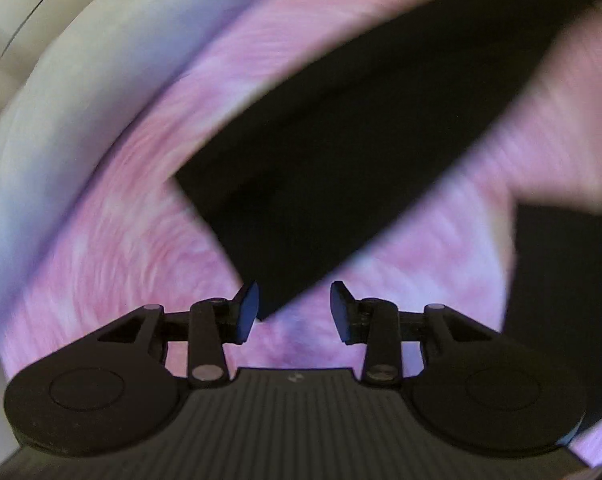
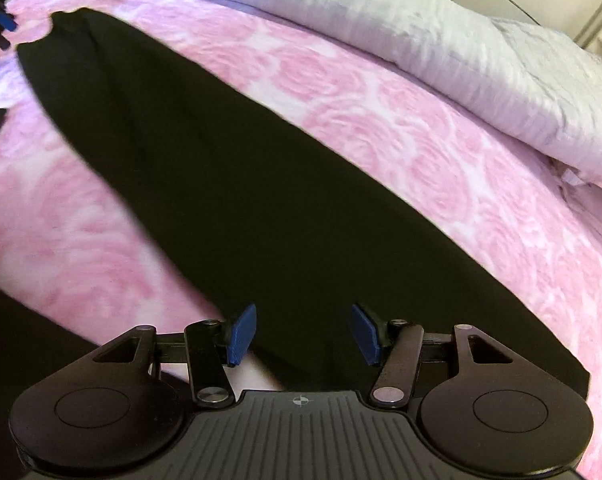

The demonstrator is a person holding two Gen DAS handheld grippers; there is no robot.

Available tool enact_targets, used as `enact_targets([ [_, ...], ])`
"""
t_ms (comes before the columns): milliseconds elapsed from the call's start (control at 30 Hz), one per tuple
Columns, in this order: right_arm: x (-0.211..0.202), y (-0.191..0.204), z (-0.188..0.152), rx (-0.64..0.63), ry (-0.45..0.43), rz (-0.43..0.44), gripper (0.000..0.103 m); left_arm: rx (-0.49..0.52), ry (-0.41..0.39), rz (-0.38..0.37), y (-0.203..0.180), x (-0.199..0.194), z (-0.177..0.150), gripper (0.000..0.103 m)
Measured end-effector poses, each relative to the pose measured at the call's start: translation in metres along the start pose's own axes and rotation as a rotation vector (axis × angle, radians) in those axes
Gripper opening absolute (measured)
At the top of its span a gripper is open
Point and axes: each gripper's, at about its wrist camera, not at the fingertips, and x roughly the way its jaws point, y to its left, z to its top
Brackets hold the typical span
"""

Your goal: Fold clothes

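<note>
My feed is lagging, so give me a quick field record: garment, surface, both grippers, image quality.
garment: black garment, spread long across the bed
surface: pink rose-patterned bedspread
bedding: pale quilt bunched along the far edge
left gripper: jaws open, a garment corner just ahead between them
right gripper: jaws open, over the garment's near end, nothing clamped
image quality: left wrist view motion-blurred; right wrist view clearer

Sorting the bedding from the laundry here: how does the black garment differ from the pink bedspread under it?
The black garment is plain and dark; the pink bedspread carries a rose pattern. The garment is a long narrow strip; the bedspread spreads wide beyond it on both sides. The garment lies on top; the bedspread lies beneath. Both lie flat.
</note>
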Motion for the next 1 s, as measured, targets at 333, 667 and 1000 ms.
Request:
enact_targets([
  [333, 0.002, 0.041, 0.002, -0.091, 0.009, 0.058, 0.056, 0.462, -0.013, 0.139, -0.052, 0.033, 0.001, 0.034],
  [667, 0.011, 0.049, -0.004, -0.090, 0.039, 0.053, 0.056, 0.493, 0.010, 0.049, -0.046, 0.017, -0.003, 0.000],
  [1000, 0.012, 0.028, -0.003, 0.032, 0.041, 0.116, 0.056, 0.566, 0.086, 0.024, -0.078, 0.006, -0.037, 0.000],
])
